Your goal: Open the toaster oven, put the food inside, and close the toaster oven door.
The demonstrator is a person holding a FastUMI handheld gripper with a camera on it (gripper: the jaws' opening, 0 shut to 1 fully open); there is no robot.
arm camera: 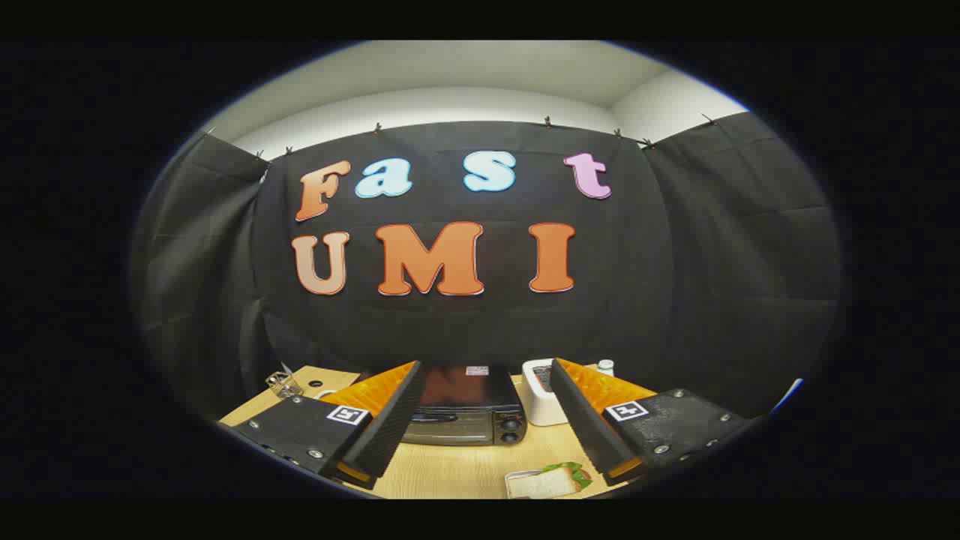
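Note:
A black toaster oven (pixel 463 409) stands on the wooden table (pixel 450 469), beyond and between my fingers, with its door shut and two knobs on its right side. A sandwich with green lettuce (pixel 551 480) lies on a small metal tray (pixel 517 476) on the table, nearer than the oven and just left of my right finger. My gripper (pixel 484 469) hangs above the table, open wide, with nothing between its fingers.
A white toaster-like appliance (pixel 541 390) stands right of the oven, with a small white bottle (pixel 605 367) behind it. A small wire object (pixel 283 384) sits at the table's far left corner. Black cloth walls close the booth behind.

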